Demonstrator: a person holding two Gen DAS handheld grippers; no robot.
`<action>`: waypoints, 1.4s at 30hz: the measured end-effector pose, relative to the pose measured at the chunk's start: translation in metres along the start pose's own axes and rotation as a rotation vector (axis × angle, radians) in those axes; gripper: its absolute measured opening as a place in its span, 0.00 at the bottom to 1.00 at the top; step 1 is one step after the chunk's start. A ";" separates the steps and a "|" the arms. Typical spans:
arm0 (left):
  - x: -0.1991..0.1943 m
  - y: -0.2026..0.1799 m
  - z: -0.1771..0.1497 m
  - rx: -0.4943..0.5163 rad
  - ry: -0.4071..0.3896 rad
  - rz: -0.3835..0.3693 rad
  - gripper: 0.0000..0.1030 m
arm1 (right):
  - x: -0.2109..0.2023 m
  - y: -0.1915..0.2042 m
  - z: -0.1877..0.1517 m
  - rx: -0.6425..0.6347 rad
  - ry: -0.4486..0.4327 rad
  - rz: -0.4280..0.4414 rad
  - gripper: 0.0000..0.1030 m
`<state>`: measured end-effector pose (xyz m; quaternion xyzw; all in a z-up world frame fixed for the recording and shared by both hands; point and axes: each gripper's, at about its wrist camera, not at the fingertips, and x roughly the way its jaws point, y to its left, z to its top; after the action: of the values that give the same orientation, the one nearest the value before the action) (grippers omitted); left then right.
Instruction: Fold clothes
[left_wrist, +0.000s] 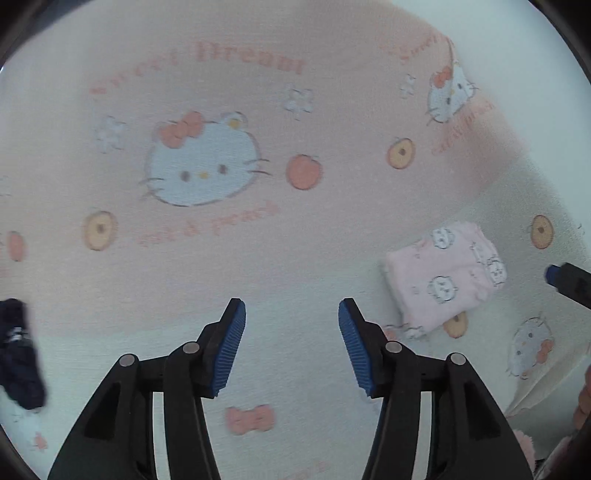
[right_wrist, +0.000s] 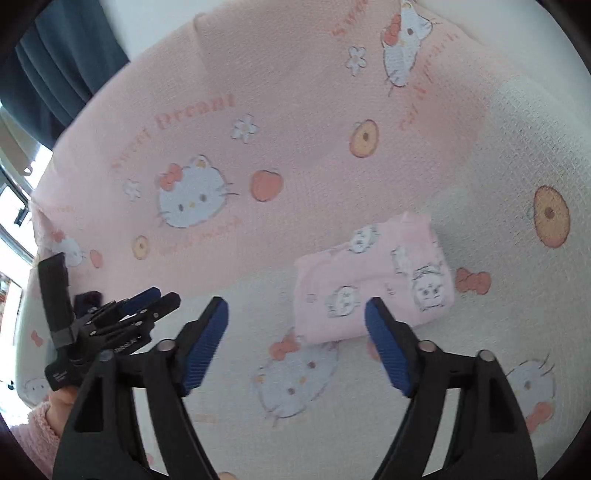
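A folded pale pink garment printed with small white cartoon cat faces lies flat on a bed cover patterned with cat faces, bows and peaches in pink and white. The right tongs hang released just in front of the garment, nothing between the blue ribbed pads. The left tongs are also released and empty, to the garment's left. A dark navy cloth lies at the left edge.

"Sweet Dream" in red lettering on the pink cartoon-cat bedspread; other print unreadable.
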<state>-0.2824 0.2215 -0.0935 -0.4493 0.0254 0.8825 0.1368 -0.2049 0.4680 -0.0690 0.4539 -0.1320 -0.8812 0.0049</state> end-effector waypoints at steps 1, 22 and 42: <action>-0.015 0.018 -0.001 -0.012 -0.019 0.024 0.54 | -0.005 0.018 -0.005 -0.002 -0.011 0.001 0.96; -0.221 0.160 -0.131 -0.173 -0.111 0.260 0.63 | -0.066 0.270 -0.105 -0.273 0.075 0.023 0.99; -0.260 0.116 -0.247 -0.233 0.014 0.161 0.64 | -0.142 0.265 -0.195 -0.257 0.039 0.029 0.99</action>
<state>0.0263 0.0118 -0.0415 -0.4650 -0.0404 0.8843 0.0123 0.0051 0.1857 -0.0004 0.4648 -0.0245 -0.8816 0.0782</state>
